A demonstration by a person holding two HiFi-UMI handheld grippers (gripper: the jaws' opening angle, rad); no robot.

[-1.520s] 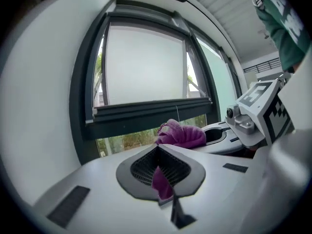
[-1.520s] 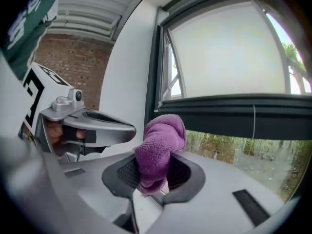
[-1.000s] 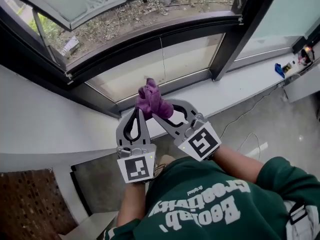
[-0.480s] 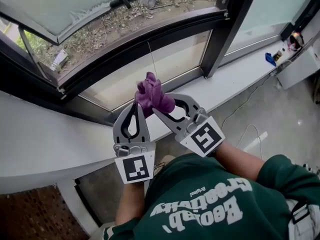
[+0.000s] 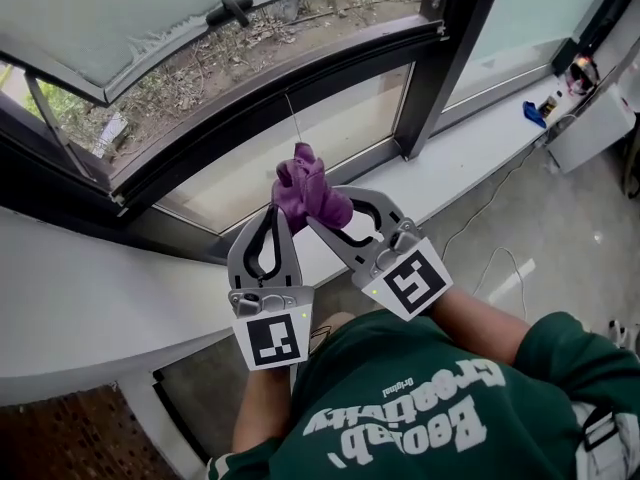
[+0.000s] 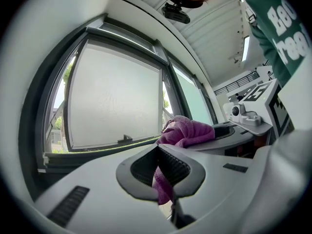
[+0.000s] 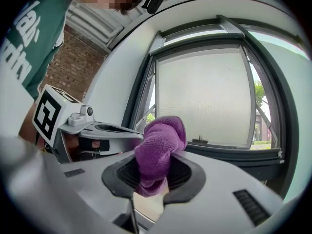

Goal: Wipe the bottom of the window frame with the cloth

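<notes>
Because the wiping has not yet begun, the head view takes in the whole setting from above. The dark window frame (image 5: 290,86) runs across the top, smooth, straight-edged and apparently metal. Its bottom rail lies under a frosted sash (image 5: 120,8) that is tilted open outward, and dry ground shows through the gap. Below the frame a broad, flat, white sill (image 5: 90,298) juts toward the person.

Above that sill, short of the rail, the left gripper (image 5: 276,213) and the right gripper (image 5: 322,220) meet tip to tip. Both are pale grey plastic with dark ribbed pads. Each is clamped on the same purple cloth (image 5: 305,193), a soft, fleecy fabric bunched into a lump that stands up between them. Both gripper views show its folds pinched between the jaws.

To wipe well, it seems best to let one gripper take the cloth alone, with a good wad sticking out past the tips. That wad can then be lowered flat onto the rail and dragged along its length with even pressure, so that fabric, not hard plastic, meets the frame.
</notes>
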